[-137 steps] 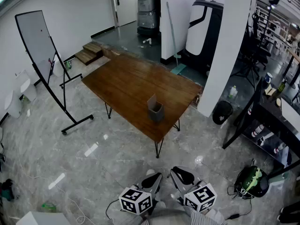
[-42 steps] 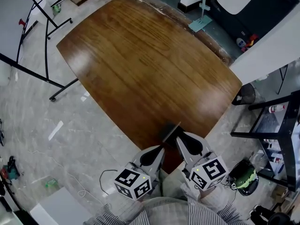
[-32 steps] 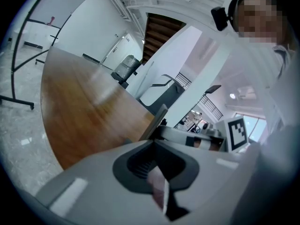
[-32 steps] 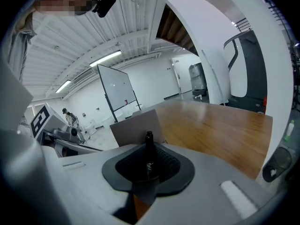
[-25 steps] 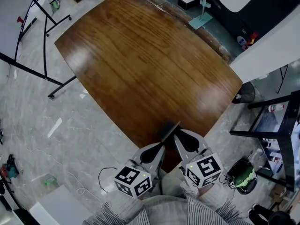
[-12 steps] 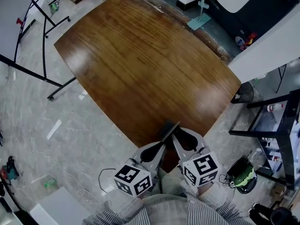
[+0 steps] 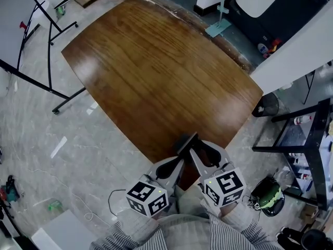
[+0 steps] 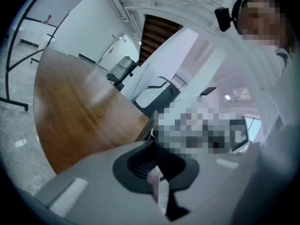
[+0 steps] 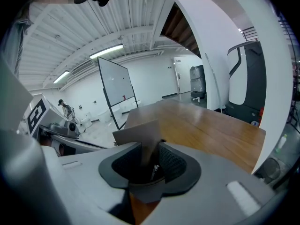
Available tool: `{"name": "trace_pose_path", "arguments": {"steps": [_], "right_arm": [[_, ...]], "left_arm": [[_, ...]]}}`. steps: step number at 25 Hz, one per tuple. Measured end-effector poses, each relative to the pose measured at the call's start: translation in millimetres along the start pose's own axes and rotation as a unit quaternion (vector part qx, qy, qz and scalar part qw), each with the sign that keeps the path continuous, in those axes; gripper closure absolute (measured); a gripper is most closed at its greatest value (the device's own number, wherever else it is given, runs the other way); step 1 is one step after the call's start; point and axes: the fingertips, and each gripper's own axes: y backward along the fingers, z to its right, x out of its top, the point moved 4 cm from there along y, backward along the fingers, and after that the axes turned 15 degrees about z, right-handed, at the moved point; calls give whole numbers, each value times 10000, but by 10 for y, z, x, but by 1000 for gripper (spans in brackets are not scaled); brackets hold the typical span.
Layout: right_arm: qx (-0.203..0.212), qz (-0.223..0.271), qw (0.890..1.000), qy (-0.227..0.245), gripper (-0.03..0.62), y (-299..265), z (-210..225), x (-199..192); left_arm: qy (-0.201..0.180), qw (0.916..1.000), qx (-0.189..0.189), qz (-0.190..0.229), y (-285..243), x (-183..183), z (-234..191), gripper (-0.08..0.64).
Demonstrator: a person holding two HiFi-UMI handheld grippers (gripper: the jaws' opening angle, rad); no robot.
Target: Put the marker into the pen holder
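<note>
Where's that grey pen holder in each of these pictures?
Head view: pen holder bottom centre, at the near edge.
Left gripper view: just one wall, near centre.
Right gripper view: low centre, close up.
Shared landmark: the brown wooden table.

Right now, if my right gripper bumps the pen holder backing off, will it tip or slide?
Likely light: the pen holder looks thin-walled, so a bump could slide it on the smooth table. It stands near the table's edge, so it might fall. The right gripper, jaws opening, straddles its wall, which could snag.
</note>
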Motion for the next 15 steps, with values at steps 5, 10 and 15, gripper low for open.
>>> {"name": "trace_pose_path", "arguments": {"steps": [5, 10, 15], "right_arm": [[185, 211, 9996, -76, 541, 172, -45, 122], [321, 406, 9985, -202, 563, 405, -173, 221], [388, 626, 9966, -356, 592, 652, -269, 304]], "left_arm": [[-80, 9999, -73, 28, 27, 10, 146, 552], [-215, 9996, -195, 57, 94, 46, 304, 552], [-358, 9988, -279, 163, 136, 111, 467, 552]]}}
